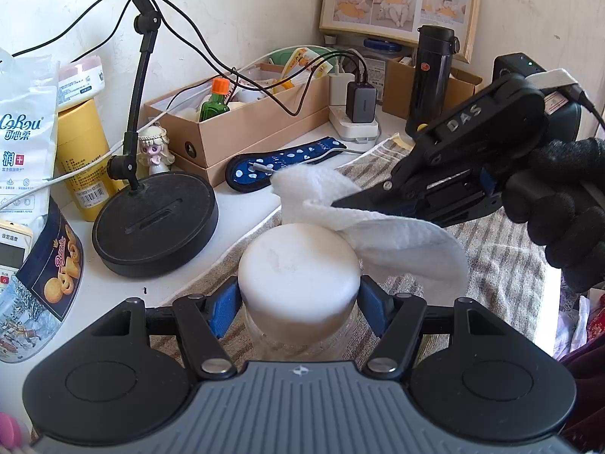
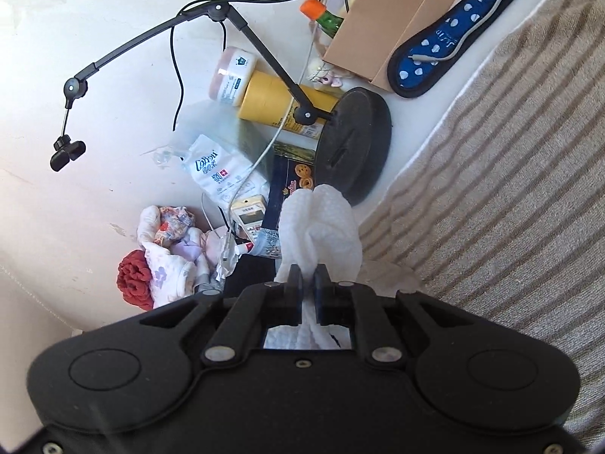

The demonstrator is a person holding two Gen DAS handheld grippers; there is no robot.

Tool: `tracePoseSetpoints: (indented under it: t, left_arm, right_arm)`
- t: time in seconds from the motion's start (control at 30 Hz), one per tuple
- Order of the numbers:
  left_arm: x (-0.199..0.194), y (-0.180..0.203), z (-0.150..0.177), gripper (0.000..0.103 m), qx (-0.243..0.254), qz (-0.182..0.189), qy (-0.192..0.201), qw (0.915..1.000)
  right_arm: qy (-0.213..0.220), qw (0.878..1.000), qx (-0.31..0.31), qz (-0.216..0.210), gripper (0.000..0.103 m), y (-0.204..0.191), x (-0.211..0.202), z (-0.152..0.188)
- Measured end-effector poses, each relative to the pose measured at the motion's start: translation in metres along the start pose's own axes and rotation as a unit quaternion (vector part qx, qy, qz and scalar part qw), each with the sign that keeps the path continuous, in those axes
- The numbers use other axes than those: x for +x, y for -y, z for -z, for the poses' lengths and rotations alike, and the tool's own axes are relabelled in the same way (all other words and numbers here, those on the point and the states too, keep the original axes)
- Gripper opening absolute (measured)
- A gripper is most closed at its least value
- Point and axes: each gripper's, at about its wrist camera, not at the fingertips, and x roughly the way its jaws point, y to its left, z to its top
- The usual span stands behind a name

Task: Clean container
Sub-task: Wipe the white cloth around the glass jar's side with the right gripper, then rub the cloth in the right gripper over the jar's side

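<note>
Wiping cloth held over the white lid of the clear container.

The left gripper (image 1: 298, 302) has its blue-padded fingers (image 1: 224, 308) clamped on either side of the container (image 1: 298, 265), just at its white lid, above the striped towel (image 1: 503, 265) on the tabletop (image 1: 242, 204). The right gripper (image 2: 308, 283), held in a black-gloved hand (image 1: 559, 215), comes in from the right with its fingers pinched together on a white cloth (image 1: 378, 223), which drapes onto the lid's far right edge (the cloth bunches up ahead of the fingertips in the right wrist view). To the left stand a black round lamp base (image 1: 155, 223), a yellow canister (image 1: 85, 155) and a cookie tin (image 1: 49, 280); far behind lies a cardboard box (image 1: 245, 128).
</note>
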Motion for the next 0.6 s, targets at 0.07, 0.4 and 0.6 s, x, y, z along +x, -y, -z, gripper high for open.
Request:
tracePoseSetpoints:
  t: [0.07,0.4,0.6]
  left_arm:
    - [0.001,0.003,-0.001,0.066,-0.001,0.000,0.000,1.0000]
    - [0.002,0.003,-0.001,0.066,-0.004,-0.002,0.000,1.0000]
    - [0.001,0.005,0.000,0.066,-0.006,-0.005,0.001,1.0000]
  right_arm:
    - [0.000,1.000,0.002,0.019,0.007,0.005,0.002,0.000]
    - [-0.013,0.998,-0.004,0.055,0.007,0.019,0.016,0.001]
    - [-0.012,0.996,-0.013,0.082,0.007,0.022,0.018,-0.001]
